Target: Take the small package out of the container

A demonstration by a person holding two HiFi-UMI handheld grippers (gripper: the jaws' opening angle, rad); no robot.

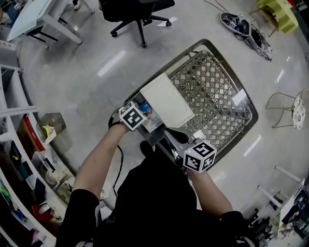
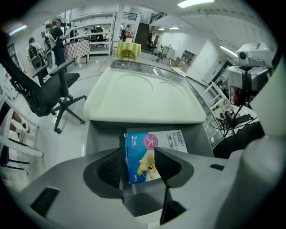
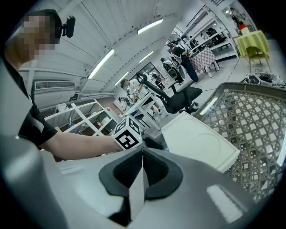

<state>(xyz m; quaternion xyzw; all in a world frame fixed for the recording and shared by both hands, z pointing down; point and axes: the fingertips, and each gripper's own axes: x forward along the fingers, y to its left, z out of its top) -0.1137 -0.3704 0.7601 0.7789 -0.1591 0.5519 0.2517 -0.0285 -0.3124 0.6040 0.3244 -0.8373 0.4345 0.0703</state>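
Note:
The small package (image 1: 151, 116) is a blue and white box lying on the grey shelf at the handle end of a wire shopping cart (image 1: 251, 110). My left gripper (image 1: 142, 114) is over it. In the left gripper view its jaws (image 2: 139, 154) stand wide apart with the blue end of the package (image 2: 142, 159) in the gap. The white end runs behind the right finger (image 2: 172, 167), and I see no pad pressing on the box. A large white tray (image 1: 166, 100) lies just beyond, in the basket. My right gripper (image 1: 169, 132) rests by the handle, shut on nothing (image 3: 142, 151).
A black office chair (image 1: 140, 14) stands beyond the cart, with shoes (image 1: 236, 21) and a yellow chair (image 1: 280, 12) at the back right. A wire stool (image 1: 285, 108) is on the right. Cluttered shelves (image 1: 29, 159) line the left side.

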